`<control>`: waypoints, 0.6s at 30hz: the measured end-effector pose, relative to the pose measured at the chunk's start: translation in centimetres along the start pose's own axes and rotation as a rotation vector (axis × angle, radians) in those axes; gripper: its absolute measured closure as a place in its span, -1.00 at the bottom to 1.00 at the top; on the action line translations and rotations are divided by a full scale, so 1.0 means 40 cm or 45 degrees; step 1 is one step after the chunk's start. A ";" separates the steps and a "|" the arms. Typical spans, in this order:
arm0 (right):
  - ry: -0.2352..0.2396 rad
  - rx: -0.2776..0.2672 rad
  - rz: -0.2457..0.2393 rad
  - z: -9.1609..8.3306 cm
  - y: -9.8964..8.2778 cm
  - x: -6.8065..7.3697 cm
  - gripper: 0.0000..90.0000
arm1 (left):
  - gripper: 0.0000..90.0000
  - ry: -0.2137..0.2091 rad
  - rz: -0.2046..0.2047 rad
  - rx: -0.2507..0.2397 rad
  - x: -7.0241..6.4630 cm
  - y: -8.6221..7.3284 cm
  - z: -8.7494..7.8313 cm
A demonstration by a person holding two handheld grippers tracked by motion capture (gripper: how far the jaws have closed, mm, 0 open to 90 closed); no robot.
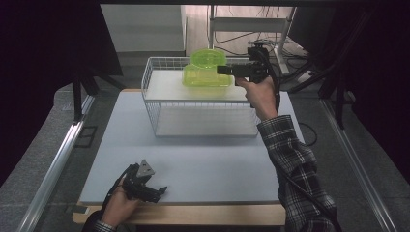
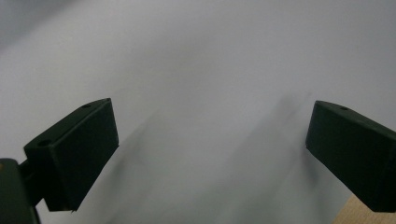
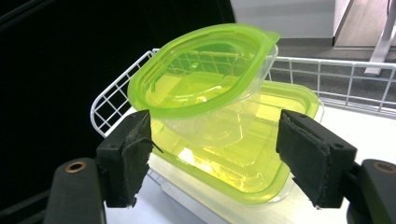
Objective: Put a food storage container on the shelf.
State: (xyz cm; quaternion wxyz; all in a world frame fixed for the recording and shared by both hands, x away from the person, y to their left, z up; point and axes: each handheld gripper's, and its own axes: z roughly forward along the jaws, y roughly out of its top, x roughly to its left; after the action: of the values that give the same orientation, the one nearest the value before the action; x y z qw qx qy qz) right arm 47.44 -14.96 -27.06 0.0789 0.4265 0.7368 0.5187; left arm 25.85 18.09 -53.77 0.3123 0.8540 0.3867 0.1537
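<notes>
Gaping right claw faces 2 stacked green-lidded tubs, no label legible; left claw released.

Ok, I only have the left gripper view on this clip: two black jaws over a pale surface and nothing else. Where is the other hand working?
Observer: The right tool is held up at a white wire basket at the far side of the table.
Operator: Anything in that basket?
Observer: Two clear containers with green lids: a round container sits tilted on top of a rectangular container.
Operator: Has the right tool gripped one?
Observer: No. In the right gripper view its jaws stand apart on either side of the round one, not touching it.
Operator: And my left tool?
Observer: The left tool lies open near the table's near edge.
</notes>
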 end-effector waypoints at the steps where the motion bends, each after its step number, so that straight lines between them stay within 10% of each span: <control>1: 0.003 0.004 -0.005 -0.001 -0.002 0.001 -0.42 | -0.95 0.000 0.000 0.000 0.000 0.000 0.000; 18: 0.018 0.041 -0.109 -0.009 -0.052 0.022 -0.62 | -0.94 -0.016 -0.029 0.000 0.001 0.003 -0.004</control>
State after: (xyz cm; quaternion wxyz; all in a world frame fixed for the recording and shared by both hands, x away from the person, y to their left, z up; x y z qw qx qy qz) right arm 45.57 -14.79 -28.34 0.0889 0.3921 0.7630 0.5061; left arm 25.85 18.12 -53.58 0.3163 0.8506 0.3944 0.1449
